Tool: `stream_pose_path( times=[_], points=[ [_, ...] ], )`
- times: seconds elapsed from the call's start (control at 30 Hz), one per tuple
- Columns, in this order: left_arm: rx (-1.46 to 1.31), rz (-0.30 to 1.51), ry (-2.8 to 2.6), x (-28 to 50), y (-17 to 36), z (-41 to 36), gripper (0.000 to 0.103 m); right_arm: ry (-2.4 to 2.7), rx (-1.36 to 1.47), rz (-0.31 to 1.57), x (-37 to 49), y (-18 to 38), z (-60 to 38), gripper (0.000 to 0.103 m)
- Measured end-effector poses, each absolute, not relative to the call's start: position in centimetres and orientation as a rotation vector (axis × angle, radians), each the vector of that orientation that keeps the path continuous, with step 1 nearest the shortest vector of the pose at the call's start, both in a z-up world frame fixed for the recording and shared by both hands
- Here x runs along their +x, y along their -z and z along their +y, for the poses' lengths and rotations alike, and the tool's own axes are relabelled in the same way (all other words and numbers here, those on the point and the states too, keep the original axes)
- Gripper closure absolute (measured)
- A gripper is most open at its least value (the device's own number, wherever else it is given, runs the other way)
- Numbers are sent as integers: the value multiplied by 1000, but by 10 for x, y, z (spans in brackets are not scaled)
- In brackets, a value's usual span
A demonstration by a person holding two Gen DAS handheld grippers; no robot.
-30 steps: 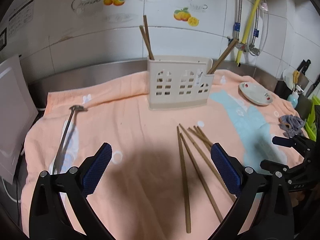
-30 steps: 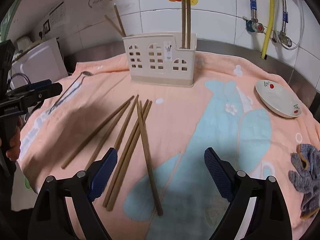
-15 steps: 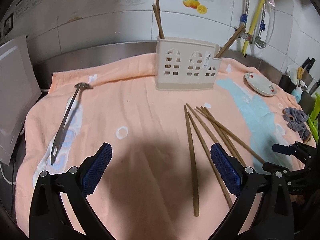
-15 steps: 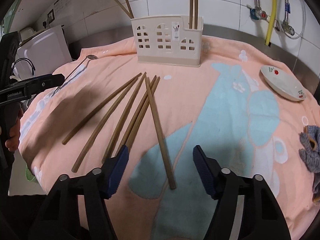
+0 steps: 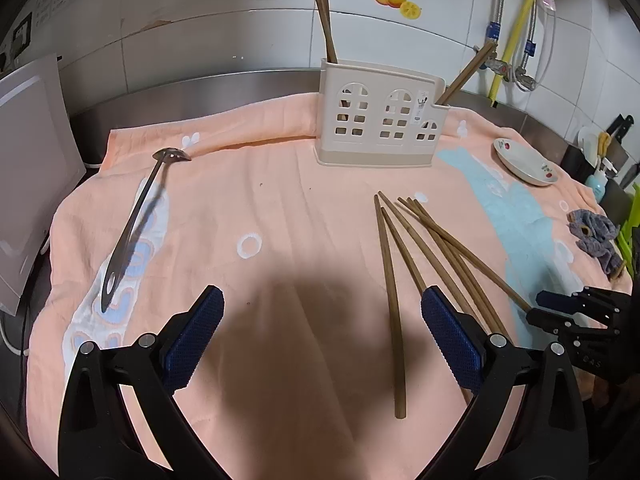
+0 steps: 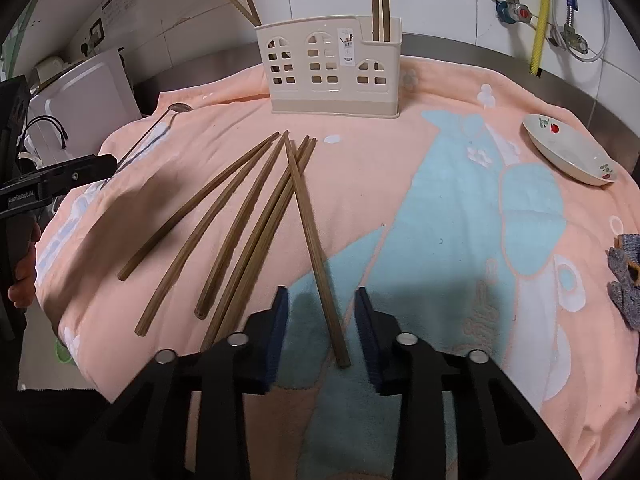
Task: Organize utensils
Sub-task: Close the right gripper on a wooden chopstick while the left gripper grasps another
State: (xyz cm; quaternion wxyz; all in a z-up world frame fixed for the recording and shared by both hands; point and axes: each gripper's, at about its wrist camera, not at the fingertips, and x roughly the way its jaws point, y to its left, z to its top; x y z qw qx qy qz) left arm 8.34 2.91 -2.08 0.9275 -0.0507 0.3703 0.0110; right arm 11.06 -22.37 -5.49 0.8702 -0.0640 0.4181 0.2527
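Observation:
Several brown wooden chopsticks (image 6: 240,220) lie fanned out on the peach towel (image 6: 400,200). My right gripper (image 6: 322,312) hovers low over the near end of the rightmost chopstick (image 6: 308,216). Its jaws are closing with that stick between them, and a gap shows on both sides of it. The beige utensil holder (image 6: 328,72) stands at the back with chopsticks upright in both end compartments. My left gripper (image 5: 320,304) stands wide open over bare towel, left of the chopsticks (image 5: 404,248). A metal ladle (image 5: 136,216) lies at the far left.
A small white dish (image 6: 568,152) sits at the right on the towel, and a grey rag (image 5: 592,236) lies near the right edge. A white board (image 5: 28,180) leans at the left. A tiled wall with pipes (image 5: 516,28) stands behind the holder.
The right gripper's jaws have narrowed from wide apart to closely flanking one chopstick. Both grippers have sunk a little toward the towel.

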Motion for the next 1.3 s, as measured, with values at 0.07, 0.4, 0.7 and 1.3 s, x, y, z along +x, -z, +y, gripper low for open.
stream_pose_path(
  times=[0.07, 0.4, 0.7, 1.3],
  points=[
    [-104, 760, -23, 83, 21, 29, 5, -527, -136, 876, 110, 56, -223, 77],
    [-108, 781, -10, 81, 28, 26, 5, -524, -155, 886, 113, 60, -224, 88],
    [-114, 800, 45, 79, 34, 20, 5, -522, -214, 868, 110, 63, -220, 93],
    [-132, 862, 171, 82, 59, -6, 37, -532, -195, 857, 107, 60, -224, 95]
  ],
)
